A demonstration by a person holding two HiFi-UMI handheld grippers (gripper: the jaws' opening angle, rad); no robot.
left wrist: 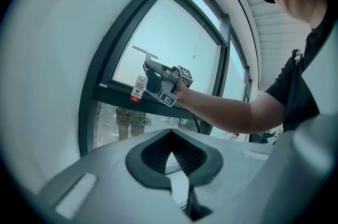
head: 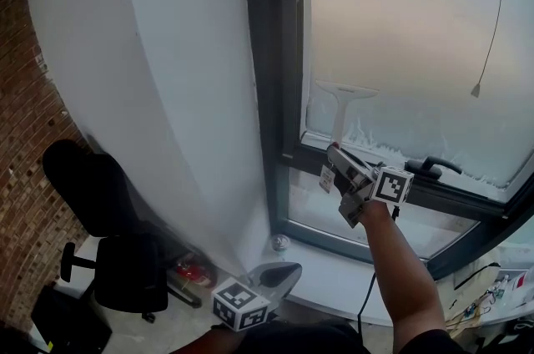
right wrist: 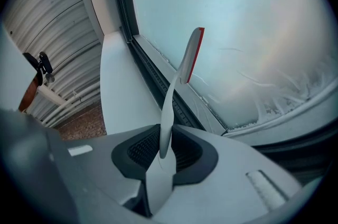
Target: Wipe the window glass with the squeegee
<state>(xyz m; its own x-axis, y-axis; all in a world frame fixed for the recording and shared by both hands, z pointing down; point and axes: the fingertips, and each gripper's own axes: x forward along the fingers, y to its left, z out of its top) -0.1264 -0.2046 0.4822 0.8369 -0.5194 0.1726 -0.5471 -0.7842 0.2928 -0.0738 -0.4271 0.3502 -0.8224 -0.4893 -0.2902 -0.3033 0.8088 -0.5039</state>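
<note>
right gripper [right wrist: 165,150] clamped on squeegee [right wrist: 185,59] handle; blade at window glass [head: 400,10] | left gripper [left wrist: 174,165] jaws together, empty

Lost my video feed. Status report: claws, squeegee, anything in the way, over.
Right claw shut on squeegee handle, blade at lower window glass. Left claw shut, empty, held low. Cord pull hangs right of blade, apart.

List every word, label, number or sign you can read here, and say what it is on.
None can be read.
Tag hanging beside the right gripper that holds the squeegee: red and white print, too small to read.
Marker cube on that gripper: black-and-white pattern, no words.
</note>
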